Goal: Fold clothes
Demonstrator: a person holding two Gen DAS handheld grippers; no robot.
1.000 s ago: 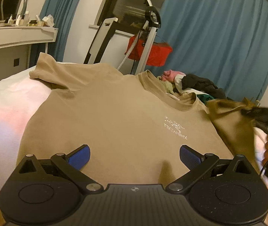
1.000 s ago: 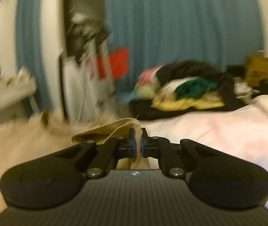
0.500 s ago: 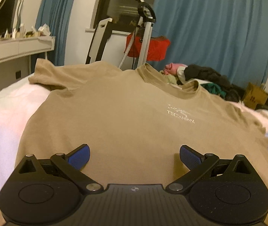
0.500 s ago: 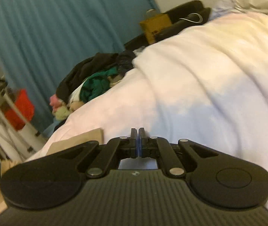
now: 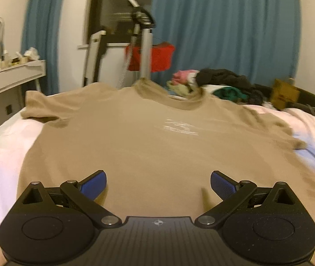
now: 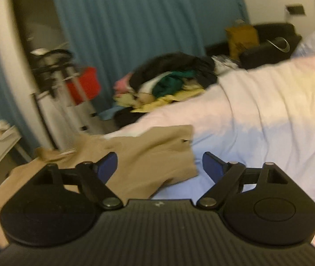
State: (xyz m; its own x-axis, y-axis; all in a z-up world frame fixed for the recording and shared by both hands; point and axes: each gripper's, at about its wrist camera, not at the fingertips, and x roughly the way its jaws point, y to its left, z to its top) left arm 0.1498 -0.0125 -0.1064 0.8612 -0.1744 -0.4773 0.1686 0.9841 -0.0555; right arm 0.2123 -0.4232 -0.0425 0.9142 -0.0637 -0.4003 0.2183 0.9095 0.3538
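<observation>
A tan T-shirt (image 5: pixel 153 146) lies spread flat, front up, on the white bed (image 5: pixel 0 146), collar toward the far end. My left gripper (image 5: pixel 158 185) is open and empty, low over the shirt's lower middle. In the right wrist view the shirt's right sleeve (image 6: pixel 157 153) lies flat on the bed sheet (image 6: pixel 268 122). My right gripper (image 6: pixel 159 166) is open and empty just above the sleeve's edge.
A pile of mixed clothes (image 6: pixel 170 84) sits past the far end of the bed, also in the left wrist view (image 5: pixel 215 84). A garment steamer with a red bag (image 5: pixel 150 57) stands by blue curtains. A white dresser (image 5: pixel 9 77) is at far left.
My right gripper held the right sleeve lifted, carried it out to the right, laid it flat and opened. The left gripper stayed open over the shirt.
</observation>
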